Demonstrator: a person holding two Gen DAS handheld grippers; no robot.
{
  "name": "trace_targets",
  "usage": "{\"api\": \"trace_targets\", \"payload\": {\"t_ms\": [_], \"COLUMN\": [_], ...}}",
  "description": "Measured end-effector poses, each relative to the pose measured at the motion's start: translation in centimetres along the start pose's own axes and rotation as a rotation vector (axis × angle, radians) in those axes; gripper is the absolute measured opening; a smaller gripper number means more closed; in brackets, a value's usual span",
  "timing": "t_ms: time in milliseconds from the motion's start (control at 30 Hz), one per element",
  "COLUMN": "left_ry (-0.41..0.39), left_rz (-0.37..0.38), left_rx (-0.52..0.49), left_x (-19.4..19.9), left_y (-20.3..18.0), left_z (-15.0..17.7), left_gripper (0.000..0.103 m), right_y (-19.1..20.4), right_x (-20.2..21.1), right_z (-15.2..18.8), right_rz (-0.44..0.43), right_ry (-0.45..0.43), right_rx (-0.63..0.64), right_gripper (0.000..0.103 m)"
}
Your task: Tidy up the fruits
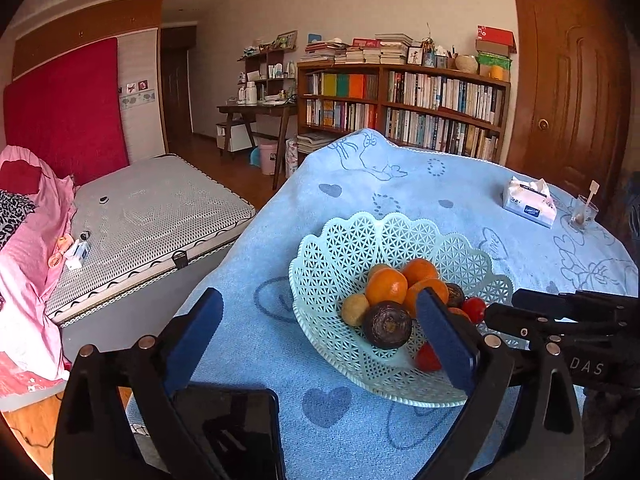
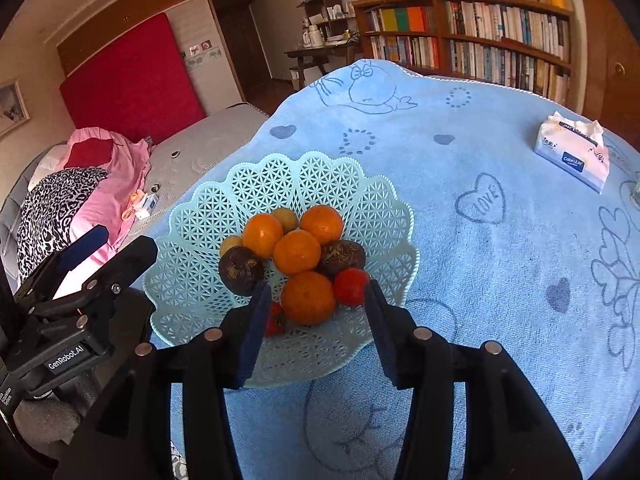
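Both grippers hang over a pale green lattice basket (image 2: 256, 184) of fruit set on a surface draped in a light blue cartoon-print cloth (image 2: 480, 152). The right gripper (image 2: 314, 296), its fingers spread wide, frames the nearest orange (image 2: 308, 298) from the basket's near rim; whether the blue pads (image 2: 256, 320) touch the fruit cannot be told, and nothing is pinched. Three more oranges (image 2: 296, 252) are piled behind it, with two dark purple round fruits (image 2: 240, 270), small red tomatoes (image 2: 350, 286) and two yellowish-brown fruits (image 2: 285, 218) around them. The left gripper (image 1: 318, 320), also spread wide and empty, hovers at the basket's left side, one finger over the bare cloth and the other in front of the fruit pile. A tissue pack (image 2: 572, 156) lies well apart on the far right of the cloth.
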State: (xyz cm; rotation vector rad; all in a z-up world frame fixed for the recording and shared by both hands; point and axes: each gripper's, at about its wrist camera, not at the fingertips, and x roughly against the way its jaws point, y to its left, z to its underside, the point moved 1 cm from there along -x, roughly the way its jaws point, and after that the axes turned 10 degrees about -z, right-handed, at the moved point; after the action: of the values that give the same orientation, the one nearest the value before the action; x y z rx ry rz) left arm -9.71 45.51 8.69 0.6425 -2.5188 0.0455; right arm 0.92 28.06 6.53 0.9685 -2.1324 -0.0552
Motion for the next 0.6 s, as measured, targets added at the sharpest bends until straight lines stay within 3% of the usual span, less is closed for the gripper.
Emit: {"api": "trace_targets", "payload": {"t_ms": [400,500,600], "left_ry": [-0.004,-0.003,-0.002], "left_rz": [0.002,0.004,0.001], "left_rx": [-0.03,-0.033,-0.039], "left_x": [0.2,0.3,0.3], "left_y": [-0.7,-0.7,-0.8], "left_z": [0.3,0.4,0.5], "left_gripper": [0.099,0.099,0.1], "right_y": [0.0,0.1,0.2], "right_x": [0.8,1.1,1.3], "right_z": [0.5,0.7,1.0], "right_rz": [0.019,0.036,0.047], "right_ry": [-0.018,-0.031,-0.042], "right_rx": [0.006,0.019,0.035], "right_gripper": [0.051,0.058,0.081]}}
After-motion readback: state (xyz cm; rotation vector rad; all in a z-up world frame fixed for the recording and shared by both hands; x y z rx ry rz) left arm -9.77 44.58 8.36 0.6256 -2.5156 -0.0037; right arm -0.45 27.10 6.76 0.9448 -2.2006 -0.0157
